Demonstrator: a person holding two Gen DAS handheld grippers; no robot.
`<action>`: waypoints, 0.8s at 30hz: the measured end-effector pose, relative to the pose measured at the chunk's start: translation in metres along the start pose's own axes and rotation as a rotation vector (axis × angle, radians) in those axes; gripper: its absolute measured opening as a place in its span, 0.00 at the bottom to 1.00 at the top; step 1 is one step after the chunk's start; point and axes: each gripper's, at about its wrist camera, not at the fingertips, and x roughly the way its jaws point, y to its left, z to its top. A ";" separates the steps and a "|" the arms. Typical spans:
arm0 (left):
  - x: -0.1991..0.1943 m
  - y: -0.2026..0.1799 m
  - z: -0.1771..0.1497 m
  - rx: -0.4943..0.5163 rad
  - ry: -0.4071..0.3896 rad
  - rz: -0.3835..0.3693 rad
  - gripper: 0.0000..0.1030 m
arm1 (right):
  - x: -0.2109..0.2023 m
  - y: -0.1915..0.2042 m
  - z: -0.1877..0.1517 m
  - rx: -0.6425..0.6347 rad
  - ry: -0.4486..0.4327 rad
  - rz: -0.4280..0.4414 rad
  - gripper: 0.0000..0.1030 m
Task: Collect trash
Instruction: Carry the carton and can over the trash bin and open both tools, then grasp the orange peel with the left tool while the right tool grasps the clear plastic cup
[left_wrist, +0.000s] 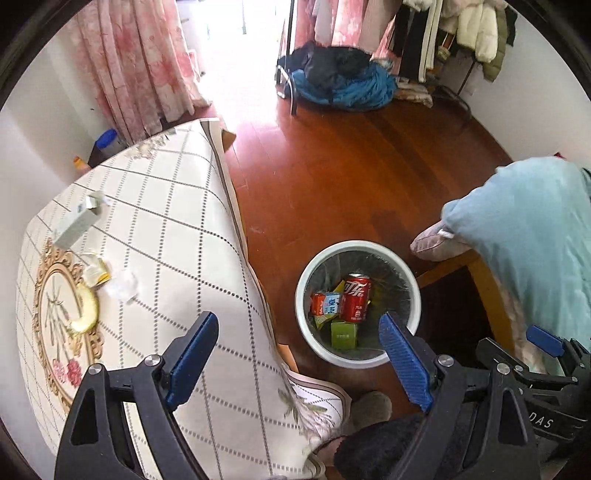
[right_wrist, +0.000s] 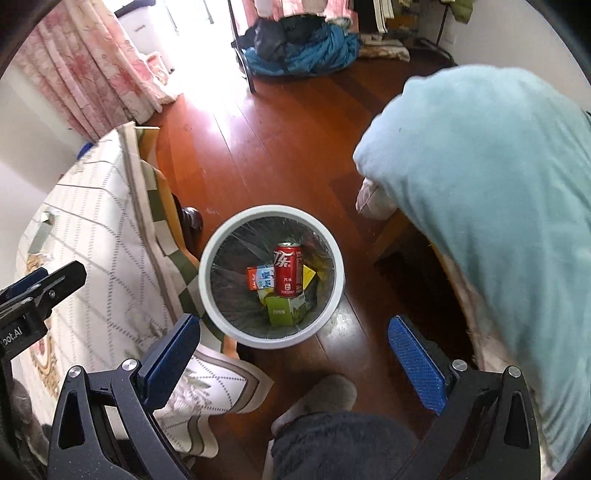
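Fig. legend, near to far. Both tools are held high, pointing steeply down.

Left tool (left_wrist: 299, 365): jaws stood wide apart, nothing between the pads; seen over the right edge of the worktop (left_wrist: 177, 221), w/ the bin just to its right. Right tool (right_wrist: 295, 354): jaws fully apart, nothing gripped; seen directly above the bin (right_wrist: 271, 221) on the wood floor (right_wrist: 258, 140).

Bin contents (already collected): red cola can (right_wrist: 288, 269) lying on top, a small red-and-blue carton (right_wrist: 260, 277) to its left, a green box (right_wrist: 284, 312) at the near side, yellow wrapper scraps beneath.

Trash still on the worktop, left-wrist view: banana peel (left_wrist: 86, 310) at near left; crumpled clear wrapper (left_wrist: 123, 286) just to its right; small yellow-white packet (left_wrist: 96, 271) just beyond the peel; opened pale carton (left_wrist: 79, 221) farther back, lying on its side, well apart from the rest.

Handling, as judged:
- Peel: light, limp, prob. slick; to be pinched across the thick middle, not a loose tip.
- Clear wrapper: near weightless, springy; a pinch on the bunched centre is advised, as an edge may slide out.
- Packet: light, flat; may need taking at a raised fold.
- Carton: light, thin-walled, crushable; to be clamped across its narrow faces near mid-length, w/ moderate force.

Far field: pink curtains, clothes rack, blue bundle on the floor; a pale blue blanket at right.
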 end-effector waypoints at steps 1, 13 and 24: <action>-0.011 0.003 -0.002 -0.005 -0.013 -0.003 0.86 | -0.008 0.001 -0.002 -0.002 -0.009 0.002 1.00; -0.086 0.058 -0.006 -0.103 -0.144 0.048 0.86 | -0.098 0.044 -0.002 -0.018 -0.141 0.084 1.00; -0.018 0.240 -0.068 -0.391 -0.003 0.395 0.86 | -0.041 0.207 0.007 -0.242 -0.038 0.254 1.00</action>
